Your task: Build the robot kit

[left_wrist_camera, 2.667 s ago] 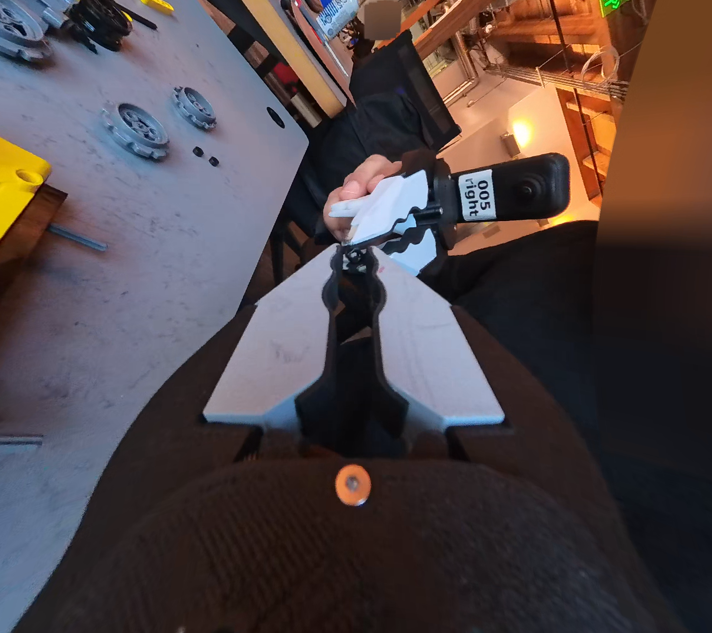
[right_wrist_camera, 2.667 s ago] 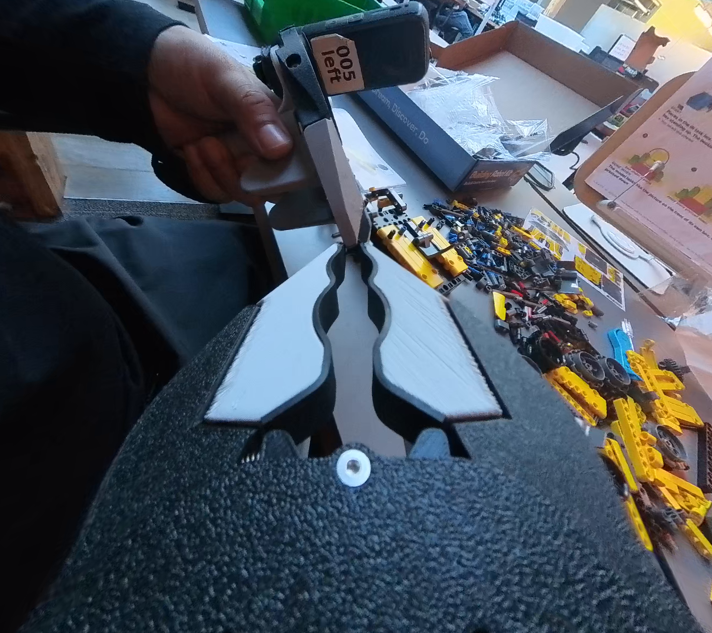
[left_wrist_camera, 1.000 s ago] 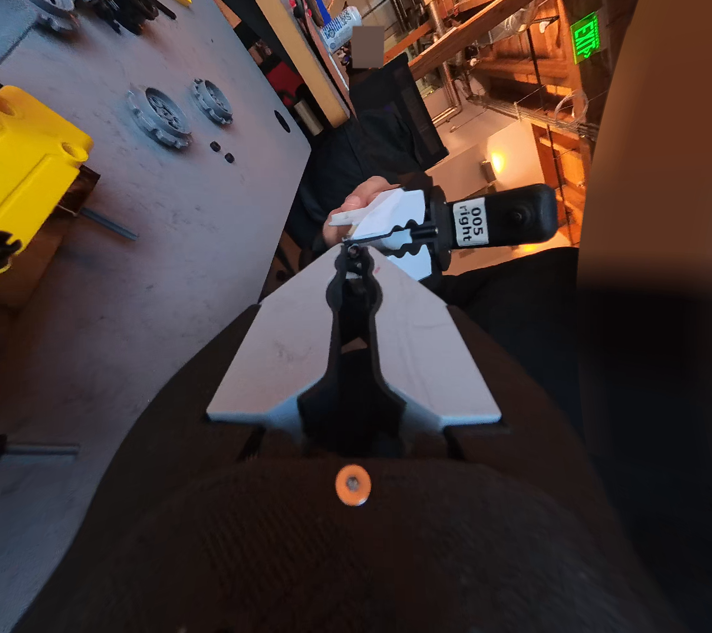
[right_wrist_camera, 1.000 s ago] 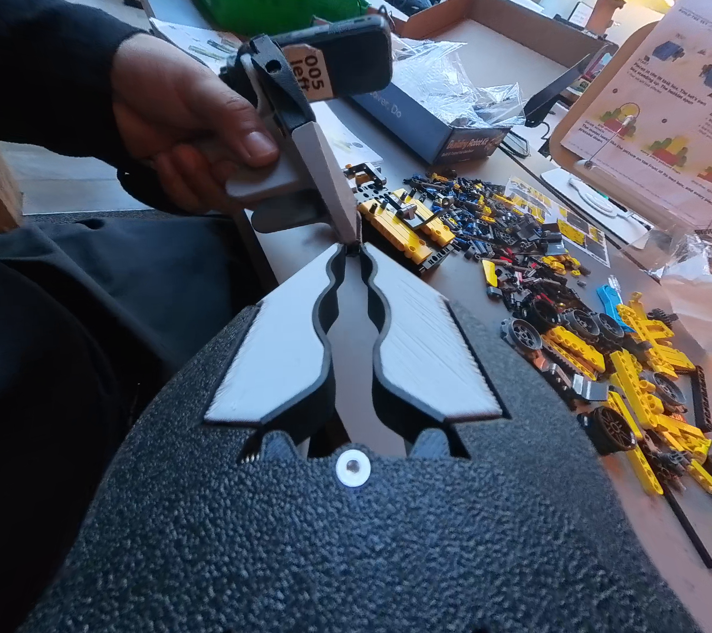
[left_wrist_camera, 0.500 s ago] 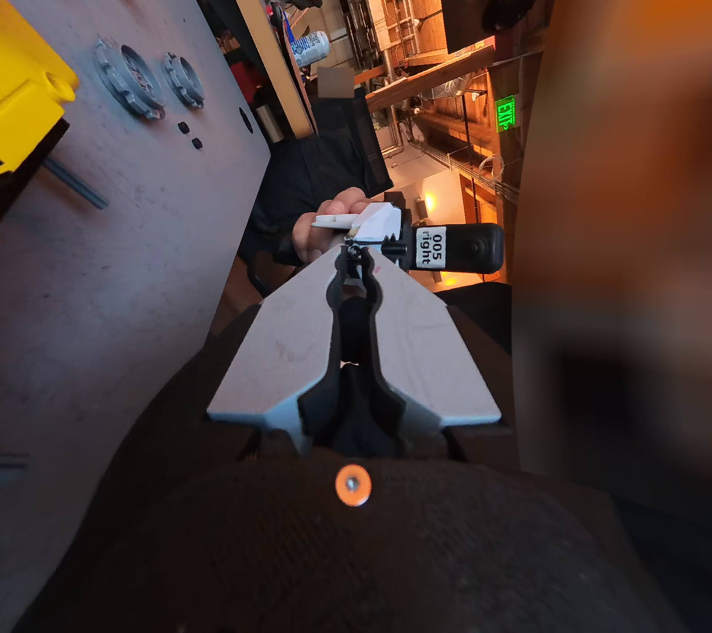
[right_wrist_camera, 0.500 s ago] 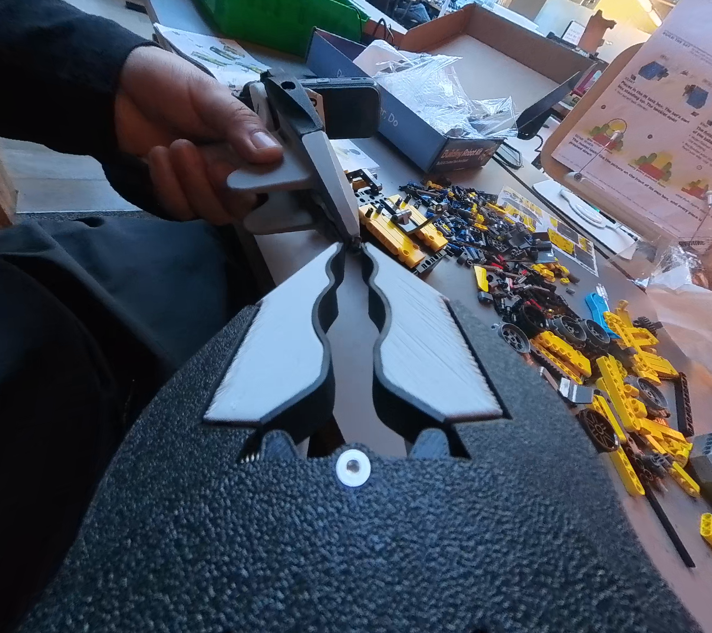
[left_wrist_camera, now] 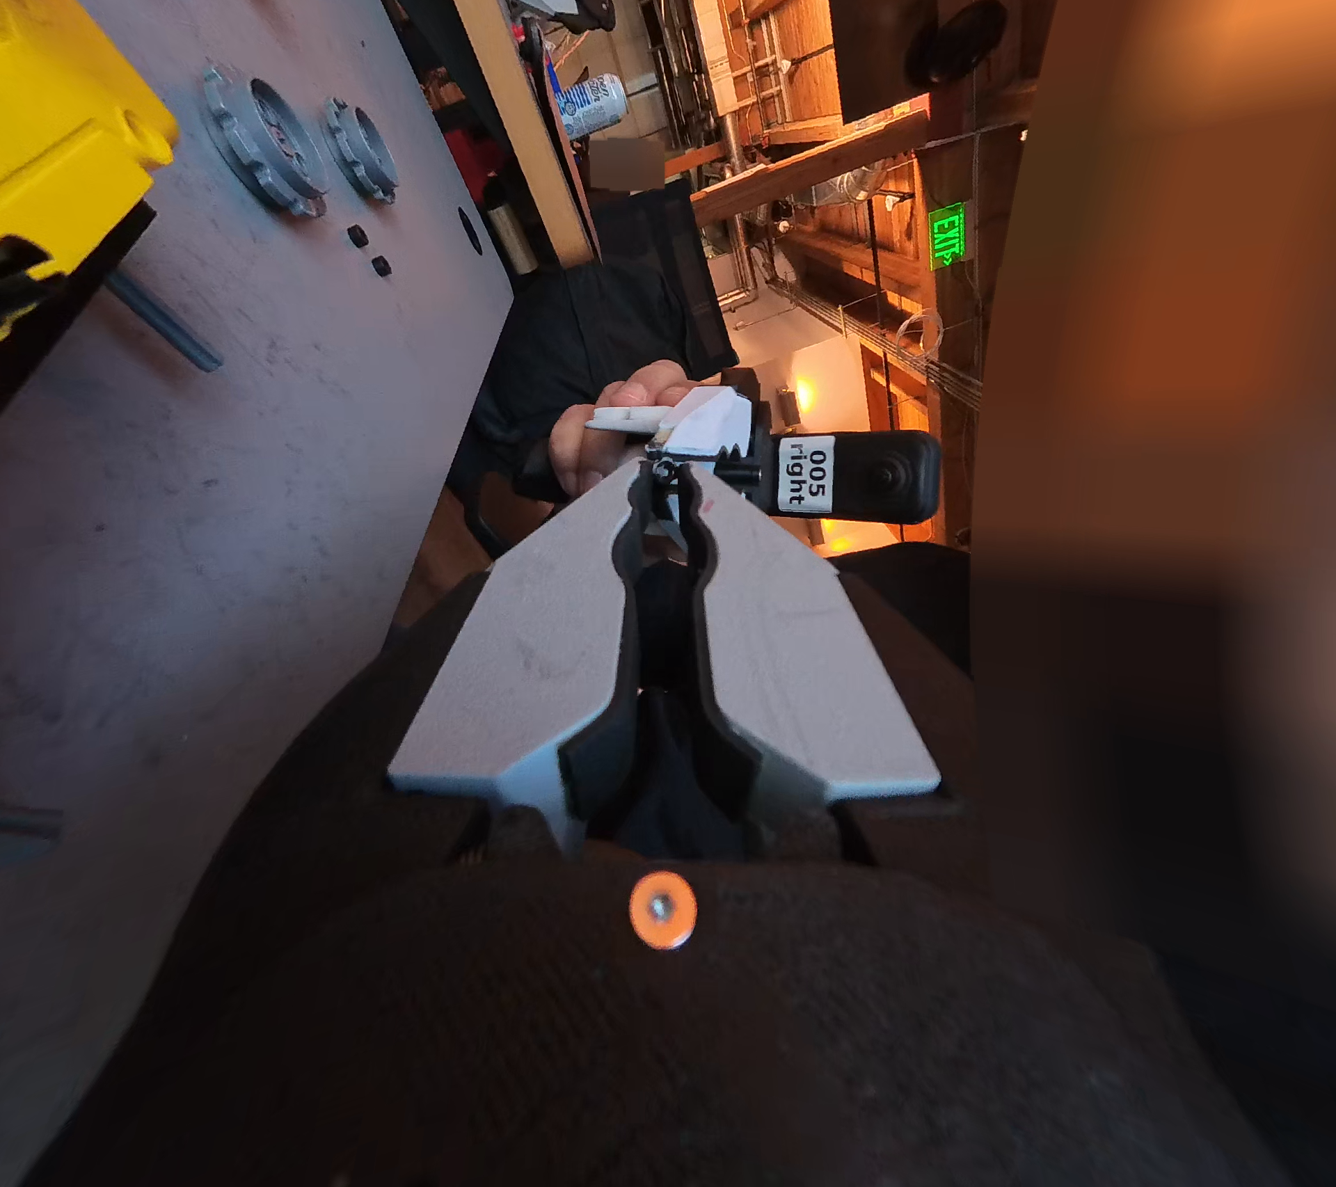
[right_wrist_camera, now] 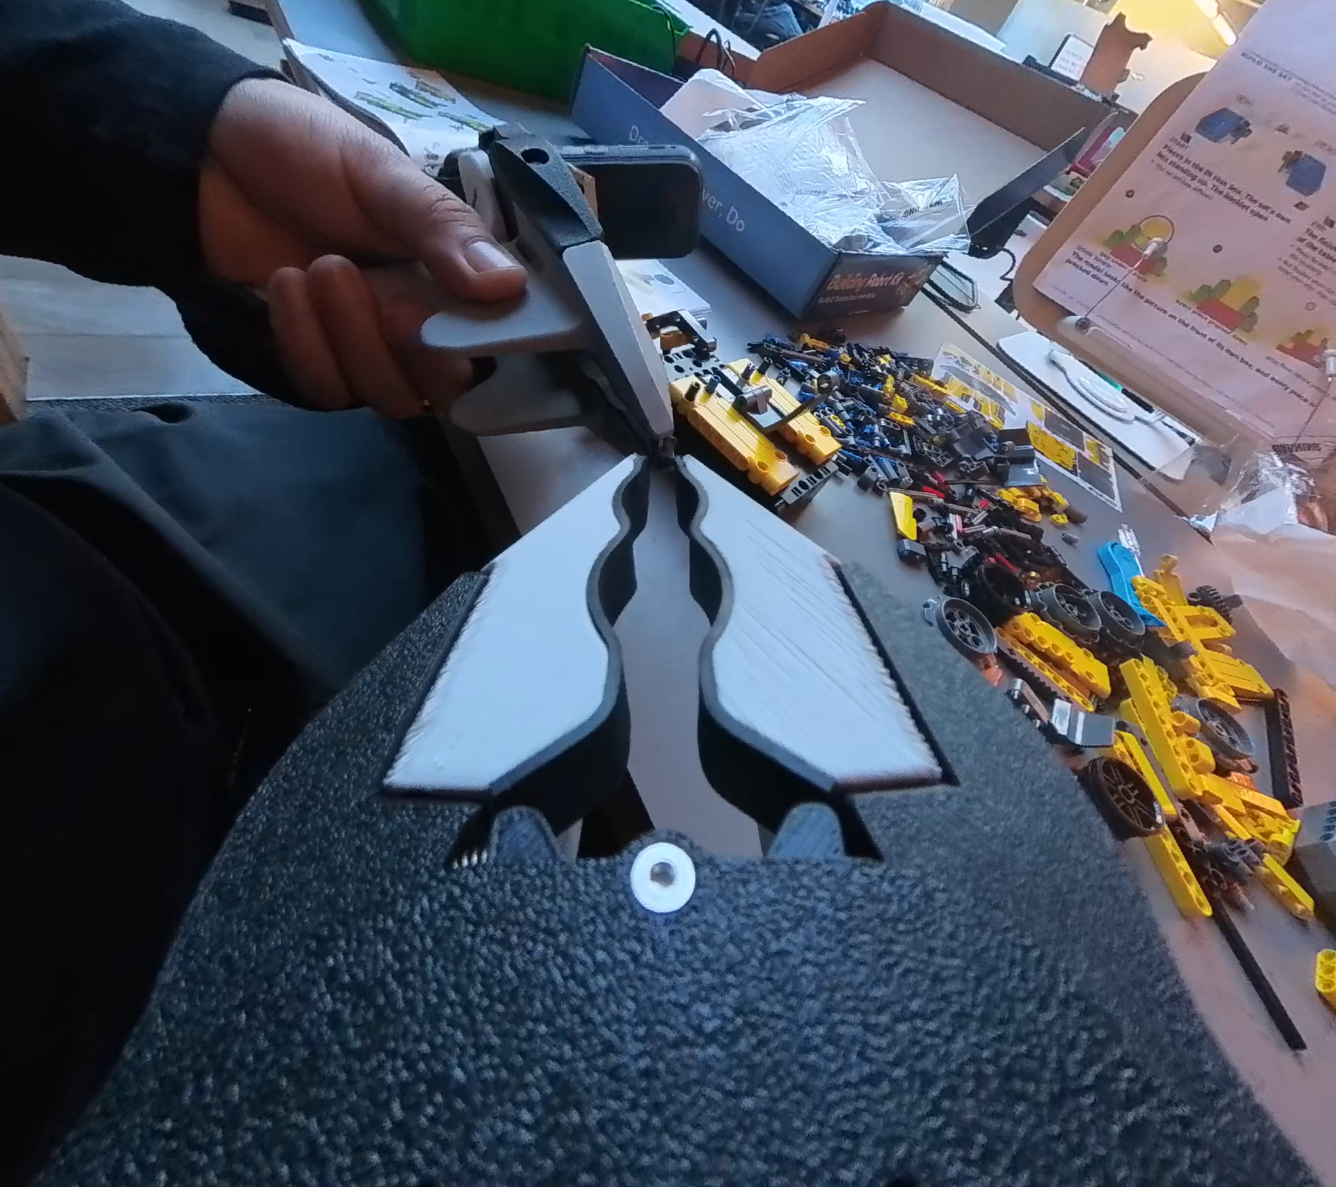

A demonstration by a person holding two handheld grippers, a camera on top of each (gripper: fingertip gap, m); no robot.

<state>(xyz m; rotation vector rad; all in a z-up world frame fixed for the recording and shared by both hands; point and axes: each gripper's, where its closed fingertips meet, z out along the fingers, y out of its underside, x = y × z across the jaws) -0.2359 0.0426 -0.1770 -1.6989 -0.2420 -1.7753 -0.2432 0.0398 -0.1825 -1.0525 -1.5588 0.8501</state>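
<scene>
Off the table edge, left gripper and right gripper meet tip to tip, both clamped on a small dark part, probably a pin — too tiny to tell. Grey table carries loose yellow and black bricks; two grey gear wheels lie beside the left gripper.

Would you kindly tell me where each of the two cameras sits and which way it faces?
Left wrist view: on the left gripper, looking along its fingers at the right gripper and the hand holding it; grey table rolled to the left.
Right wrist view: on the right gripper, facing the left gripper, its hand and the building-brick pile.
Shared: the grippers meet tip to tip on a small dark part.
</scene>
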